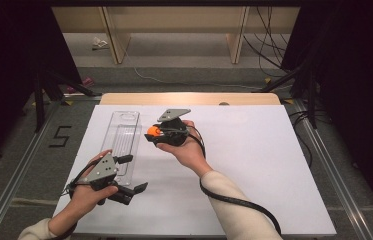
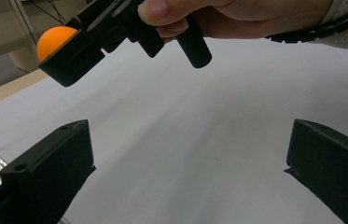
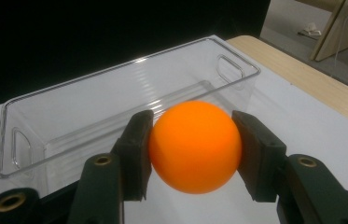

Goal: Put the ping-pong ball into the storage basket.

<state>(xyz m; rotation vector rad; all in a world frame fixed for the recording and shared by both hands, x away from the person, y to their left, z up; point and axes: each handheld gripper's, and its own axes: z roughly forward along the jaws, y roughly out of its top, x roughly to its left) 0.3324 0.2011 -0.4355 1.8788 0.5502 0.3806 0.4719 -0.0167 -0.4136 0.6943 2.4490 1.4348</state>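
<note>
I see right gripper [image 3: 192, 154] clamped on orange ball [image 3: 195, 147] beside clear bin [image 3: 69, 107]; left gripper [image 1: 129, 175] wide open, empty, at bin's near end.

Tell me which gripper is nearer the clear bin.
Left. The left gripper sits at the near end of the clear bin, one jaw over its rim, jaws open. The right gripper holds the orange ball just beside the bin's right wall.

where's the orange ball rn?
High view, centre-left: the orange ball is clamped in the right gripper, held just right of the clear tray.
</note>
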